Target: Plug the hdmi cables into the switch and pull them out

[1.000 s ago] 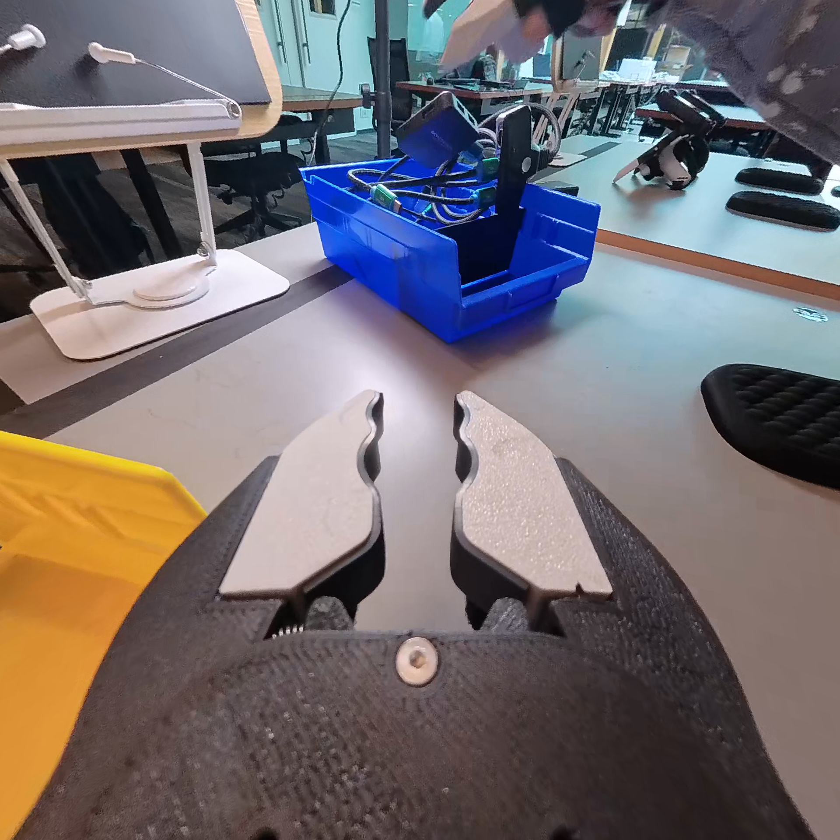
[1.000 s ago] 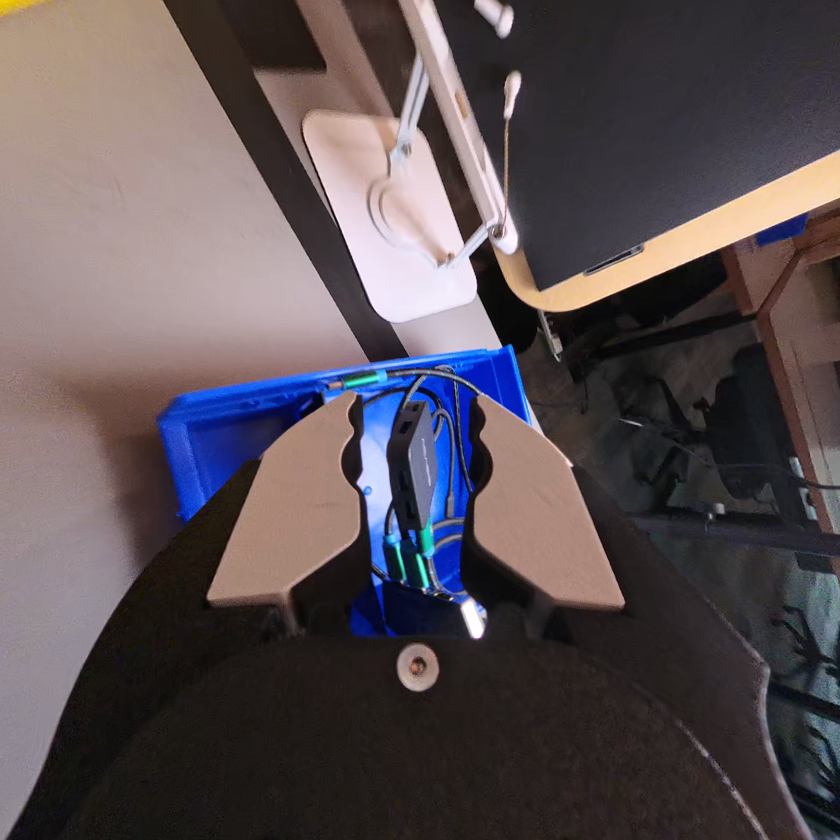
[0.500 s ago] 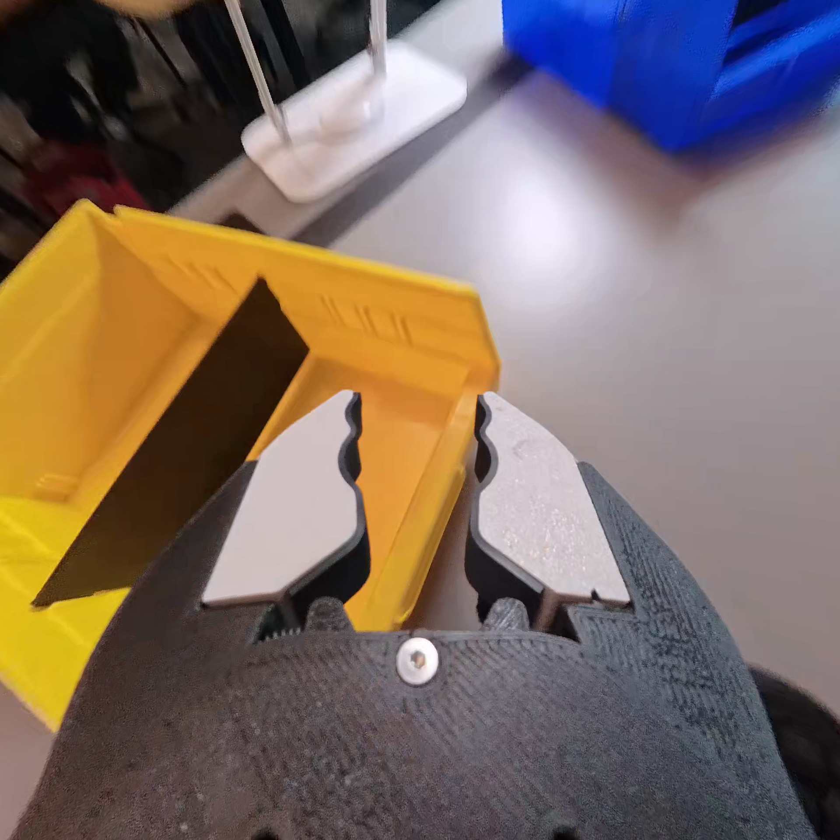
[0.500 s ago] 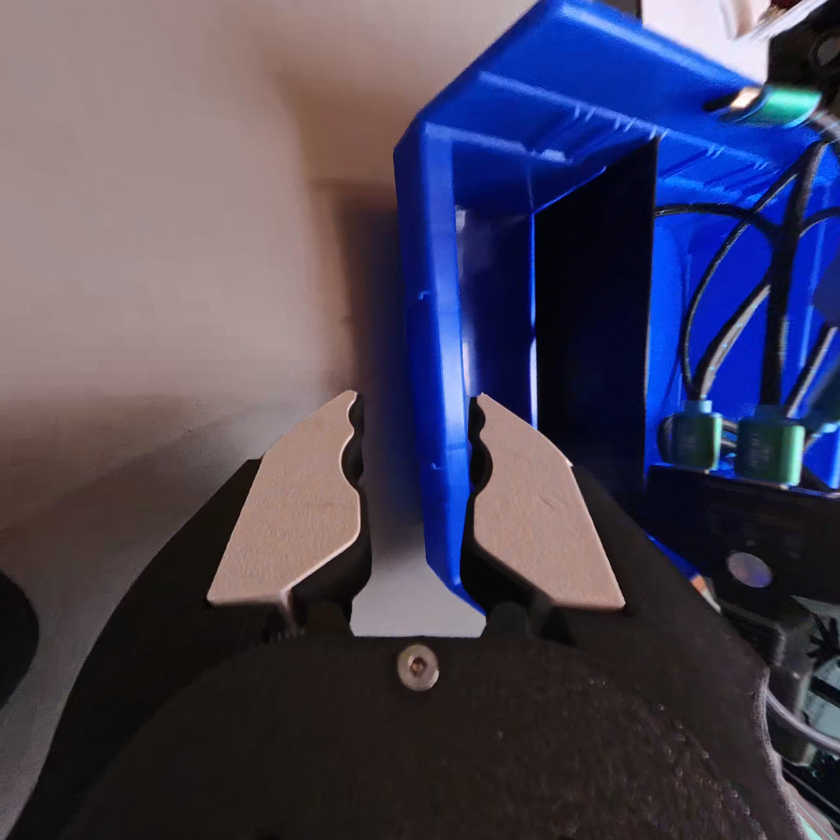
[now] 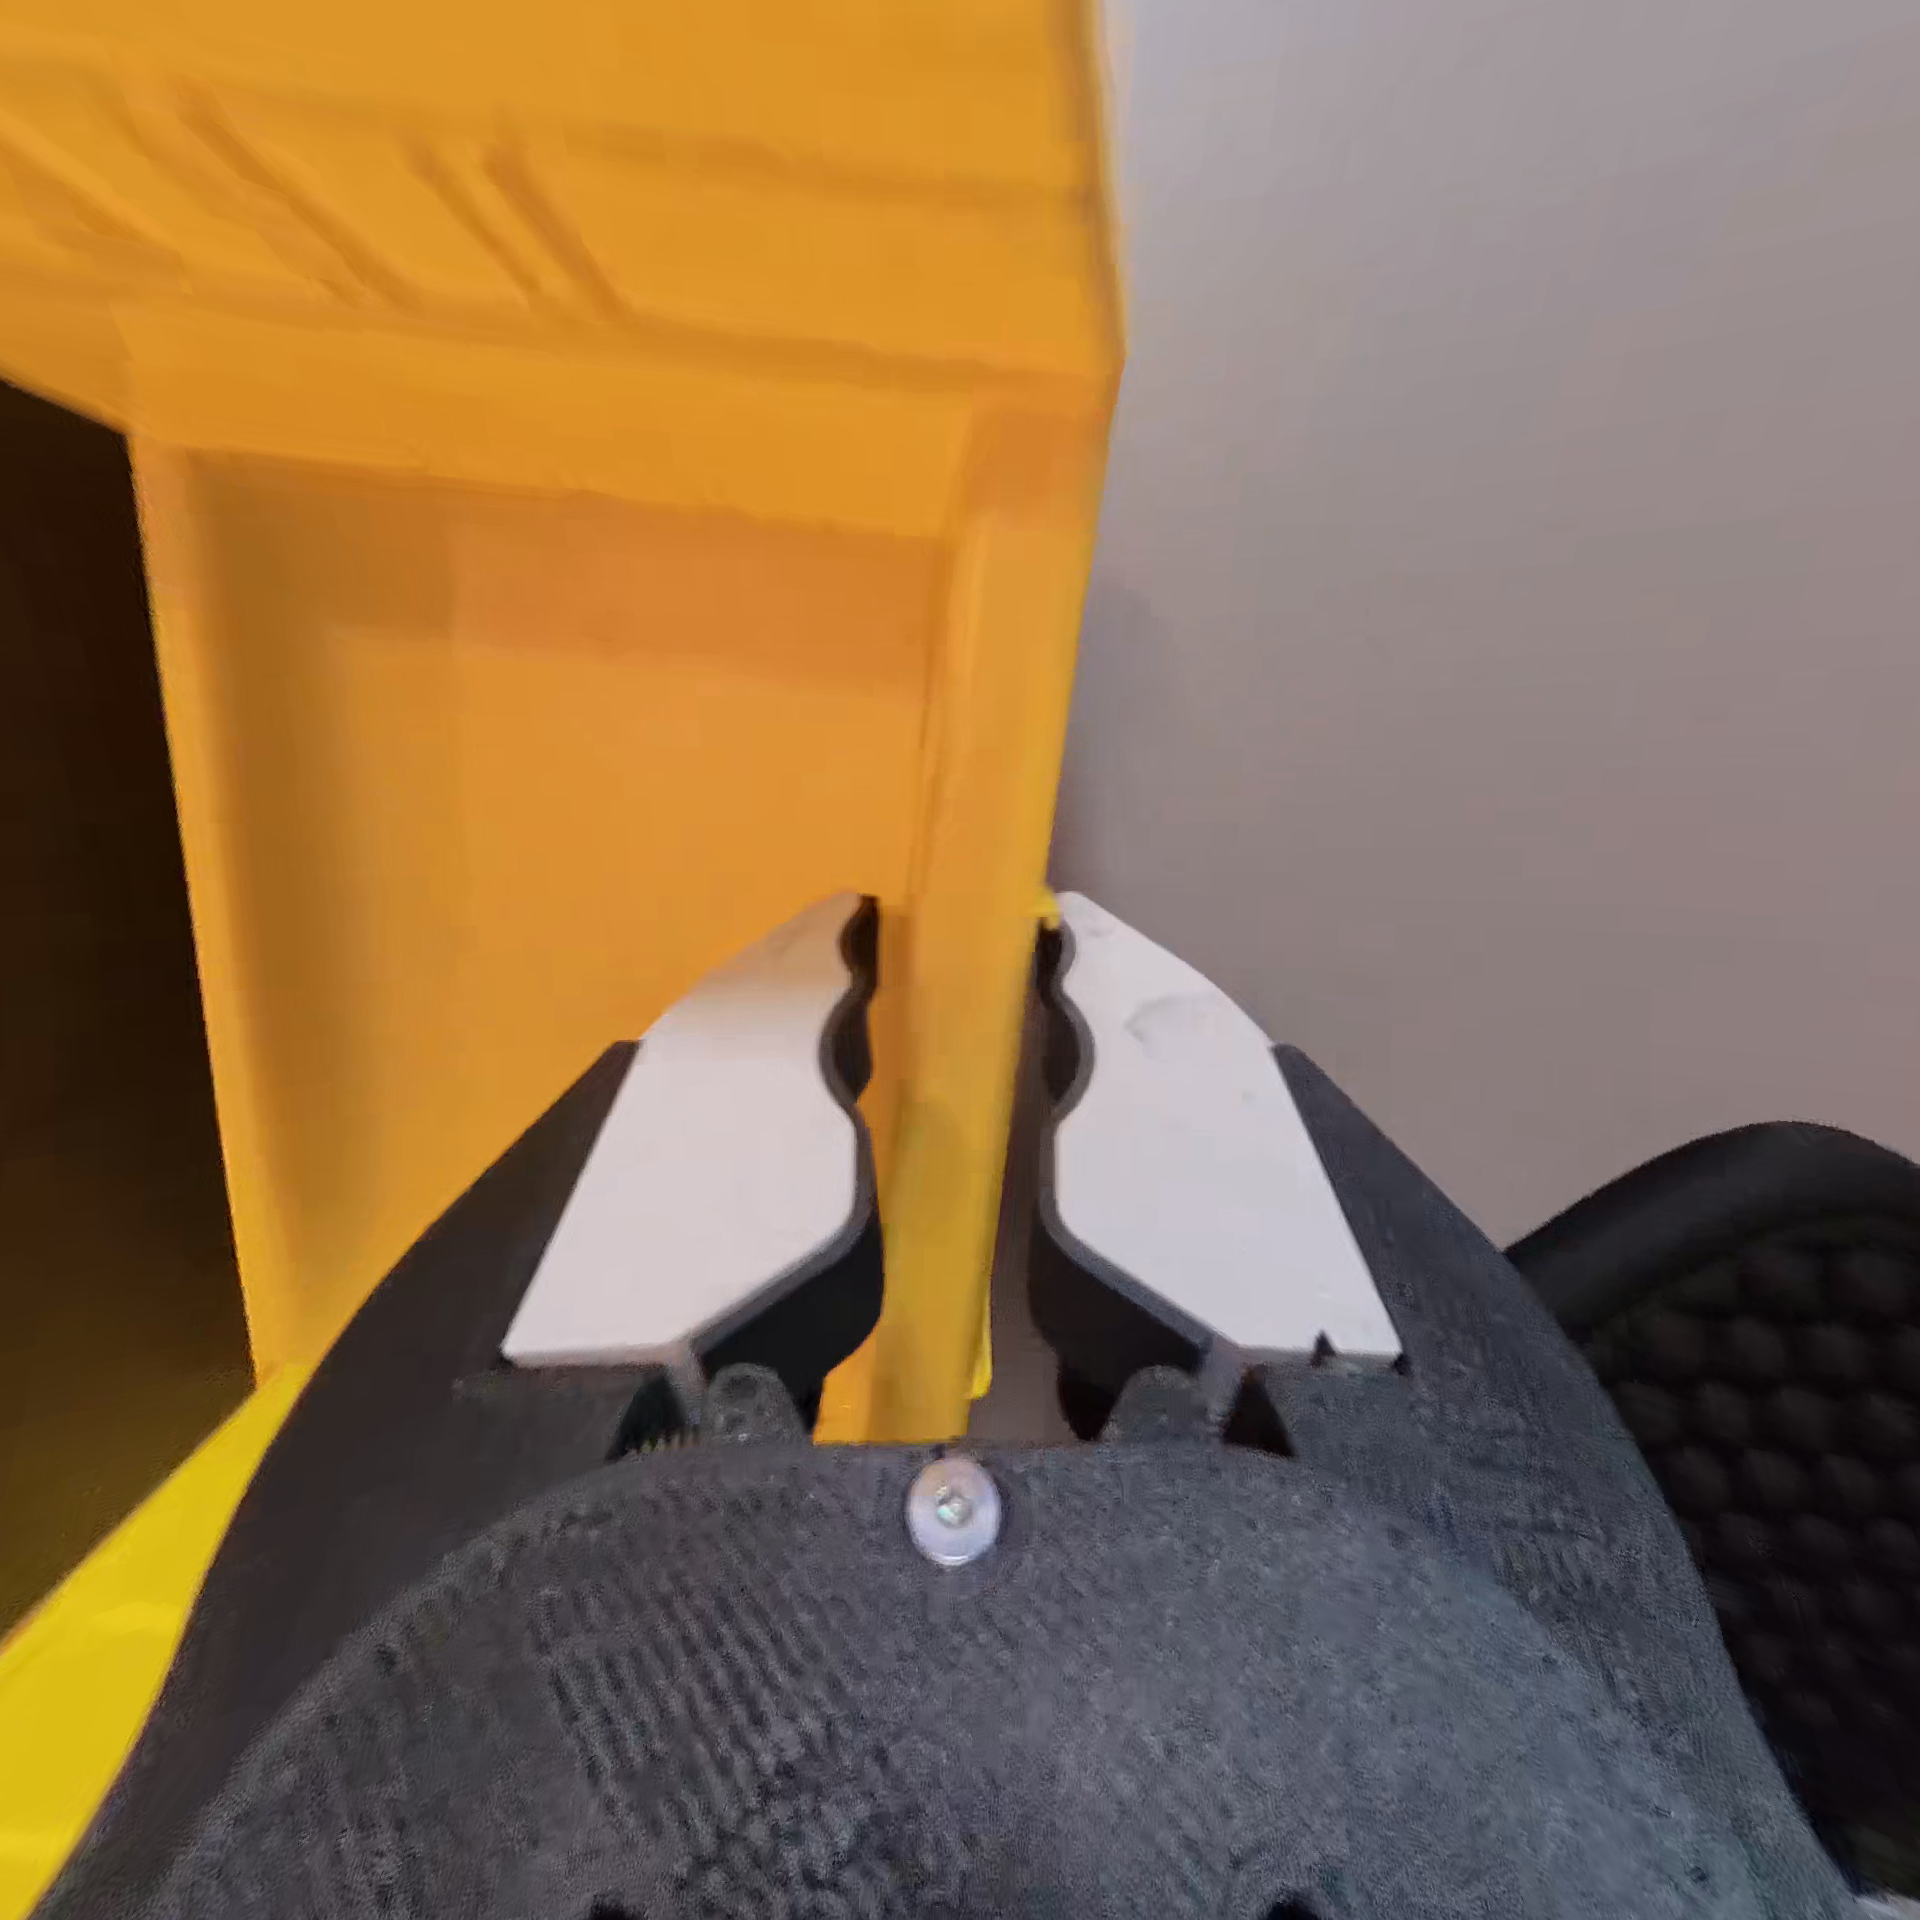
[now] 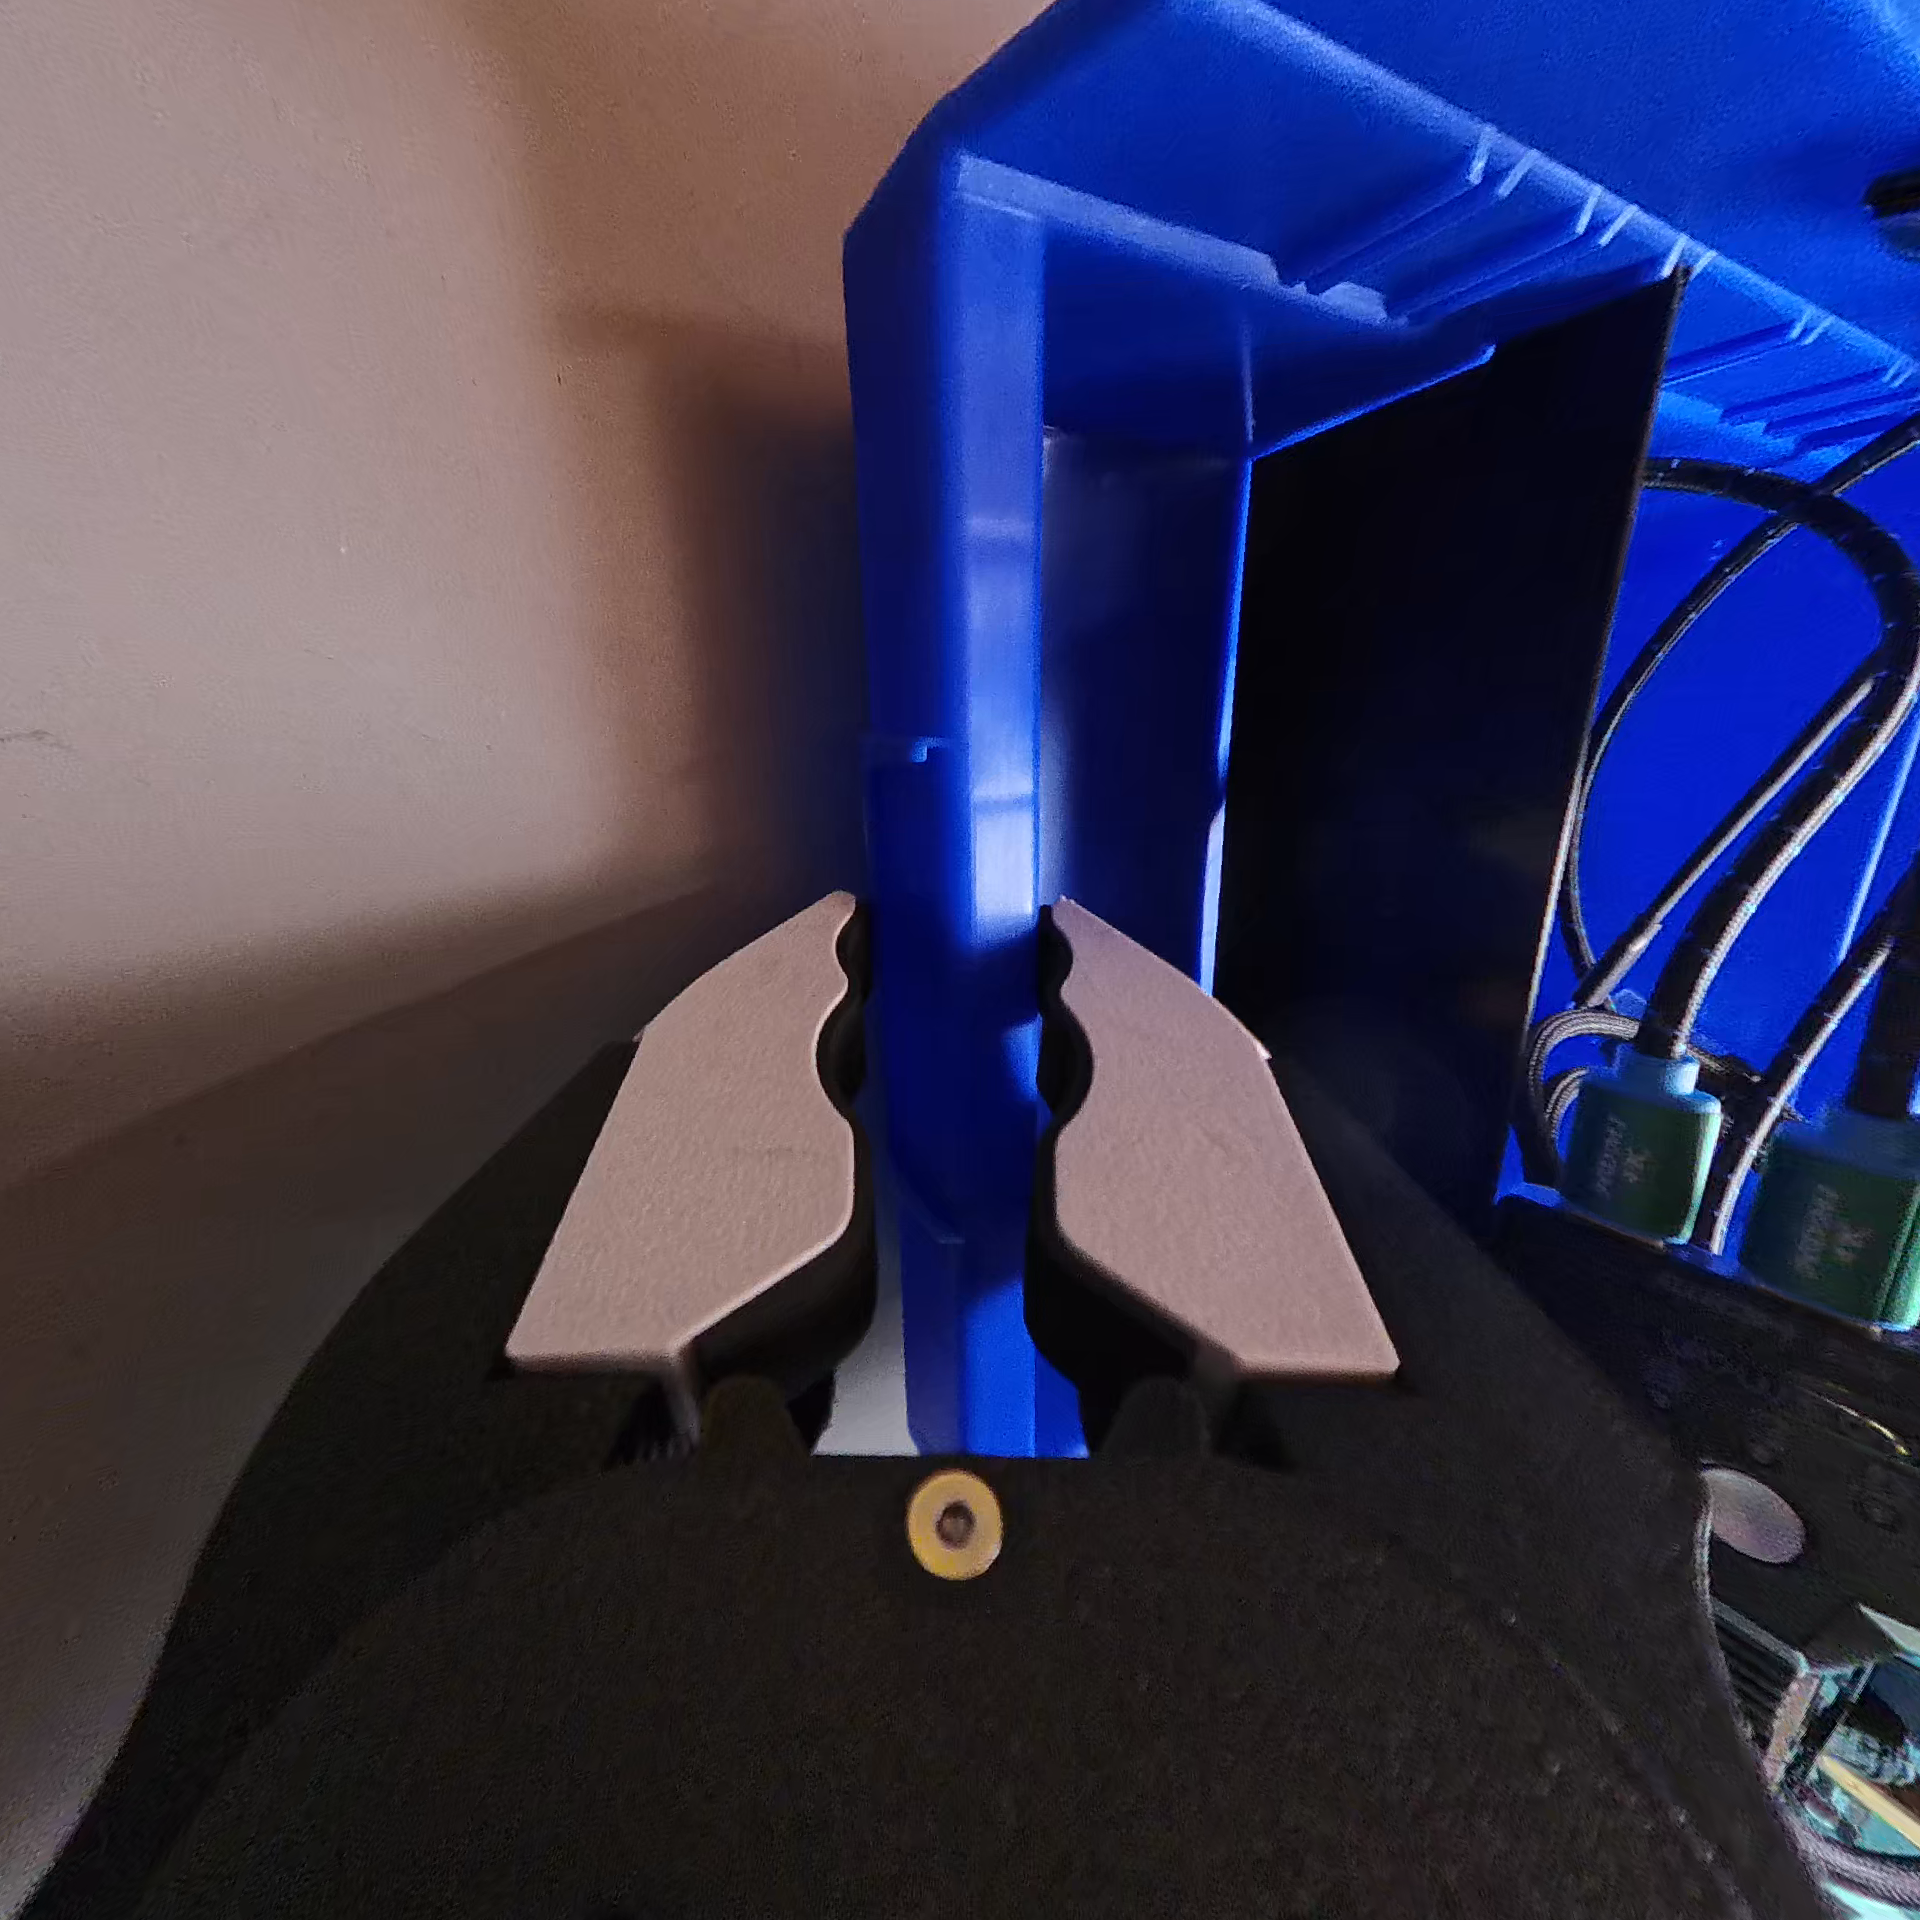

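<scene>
My left gripper point(image 5: 956, 920) straddles the right-hand wall of a yellow bin point(image 5: 623, 416), one finger inside and one outside, and its jaws are closed on that wall. My right gripper point(image 6: 951, 914) is closed the same way on the left wall of a blue bin point(image 6: 956, 520). Inside the blue bin lie braided cables point(image 6: 1714, 831) with green plugs point(image 6: 1642, 1143). The plugs meet a dark device point(image 6: 1662, 1382) at the lower right, which looks like the switch and is mostly hidden by my gripper.
A black divider plate point(image 6: 1434, 727) stands inside the blue bin. The yellow bin holds a dark divider point(image 5: 73, 831) at its left. A black padded rest point(image 5: 1766, 1351) lies on the grey table point(image 5: 1507, 520) right of the left gripper.
Both grippers have come down close onto the bin walls and their jaws have narrowed onto them. The left one swung from the open table to the yellow bin, the right one from above the blue bin to its wall.
</scene>
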### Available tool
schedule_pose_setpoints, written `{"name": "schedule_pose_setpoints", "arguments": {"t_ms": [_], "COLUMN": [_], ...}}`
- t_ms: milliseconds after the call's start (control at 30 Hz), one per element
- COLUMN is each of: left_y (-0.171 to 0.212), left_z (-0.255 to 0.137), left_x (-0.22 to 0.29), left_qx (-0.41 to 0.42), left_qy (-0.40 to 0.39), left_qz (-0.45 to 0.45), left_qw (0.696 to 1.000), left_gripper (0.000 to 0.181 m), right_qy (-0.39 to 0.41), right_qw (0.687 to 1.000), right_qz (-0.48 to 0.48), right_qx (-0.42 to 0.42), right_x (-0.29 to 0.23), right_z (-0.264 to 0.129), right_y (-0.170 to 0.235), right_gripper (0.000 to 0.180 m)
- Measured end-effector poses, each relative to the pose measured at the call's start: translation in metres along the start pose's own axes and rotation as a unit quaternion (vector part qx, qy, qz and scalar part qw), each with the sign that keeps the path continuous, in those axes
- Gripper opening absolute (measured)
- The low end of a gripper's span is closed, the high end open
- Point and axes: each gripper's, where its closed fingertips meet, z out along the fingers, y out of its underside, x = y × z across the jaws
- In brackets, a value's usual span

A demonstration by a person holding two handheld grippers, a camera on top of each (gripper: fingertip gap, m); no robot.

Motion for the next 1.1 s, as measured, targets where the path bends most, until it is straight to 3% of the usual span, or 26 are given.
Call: {"name": "schedule_pose_setpoints", "arguments": {"t_ms": [33,167,533,633,767,900,1033,1100], "left_y": [-0.007,-0.032,-0.109,-0.126,-0.144,-0.142,-0.151,-0.162], "left_z": [0.002,0.009,0.03,0.027,-0.009,-0.044,-0.048,-0.038], "left_x": [-0.001,0.0,0.076,0.084,0.109,0.164,0.215,0.226], "left_qx": [0.011,0.025,0.055,0.084,0.219,0.339,0.418,0.433], "left_qy": [-0.013,-0.066,-0.043,-0.054,-0.058,0.056,0.106,0.082], "left_qz": [0.017,0.054,0.246,0.263,0.228,0.122,0.023,-0.013], "left_qw": [1.0,0.996,0.967,0.96,0.947,0.931,0.902,0.898], "left_gripper": [0.024,0.024,0.027,0.028,0.027,0.037,0.052,0.061], "right_qy": [0.002,0.008,0.002,0.001,-0.014,0.082,0.147,0.125], "right_qw": [1.0,1.0,0.994,0.992,0.968,0.914,0.82,0.801], "right_qz": [0.002,0.0,-0.064,-0.067,0.06,0.245,0.438,0.481], "right_qx": [0.006,0.025,0.084,0.105,0.243,0.312,0.337,0.333], "right_x": [0.0,-0.013,-0.118,-0.143,-0.159,-0.124,-0.097,-0.098], "right_z": [0.0,-0.007,-0.062,-0.082,-0.144,-0.189,-0.19,-0.172], "right_y": [-0.001,-0.008,-0.038,-0.037,-0.047,0.0,0.065,0.069], "right_gripper": [0.029,0.029,0.03,0.031,0.03,0.029,0.035,0.043]}}
